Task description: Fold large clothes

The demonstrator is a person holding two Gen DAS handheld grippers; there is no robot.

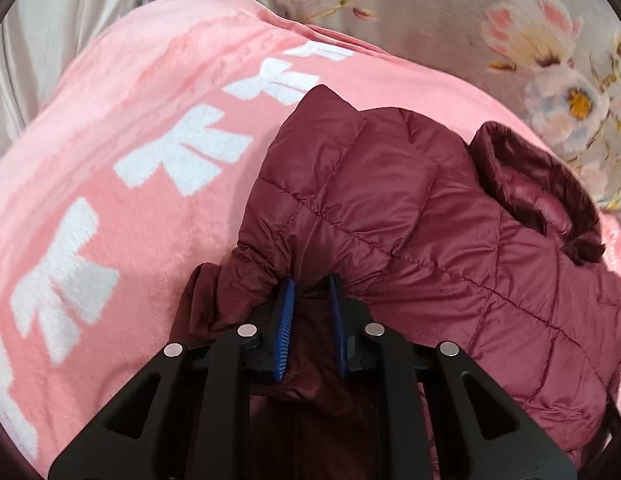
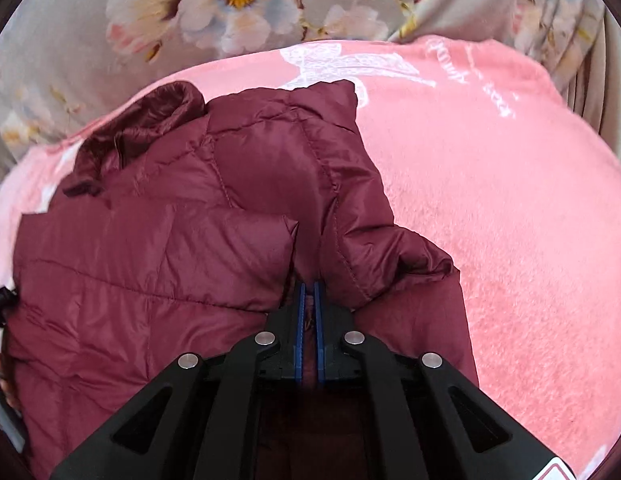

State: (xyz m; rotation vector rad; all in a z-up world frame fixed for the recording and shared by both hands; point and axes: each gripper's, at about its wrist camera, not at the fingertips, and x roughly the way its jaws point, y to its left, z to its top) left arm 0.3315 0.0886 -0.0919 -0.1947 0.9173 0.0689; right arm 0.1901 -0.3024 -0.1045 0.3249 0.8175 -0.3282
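A maroon quilted puffer jacket (image 1: 410,208) lies spread on a pink blanket, its collar (image 1: 530,184) to the far right. My left gripper (image 1: 310,282) grips a bunched fold of the jacket's edge; the blue pads stand a little apart with fabric filling the gap. In the right wrist view the same jacket (image 2: 170,248) fills the left half, with its collar (image 2: 142,128) at the upper left. There my right gripper (image 2: 309,286) is shut tight on a thin fold of the jacket, near a folded-over sleeve part (image 2: 390,252).
The pink blanket (image 1: 130,100) with white bow prints covers the bed and extends wide to the right in the right wrist view (image 2: 490,200). Behind it lies a grey floral sheet (image 1: 470,0) (image 2: 70,60). A dark object (image 2: 0,300) shows at that view's left edge.
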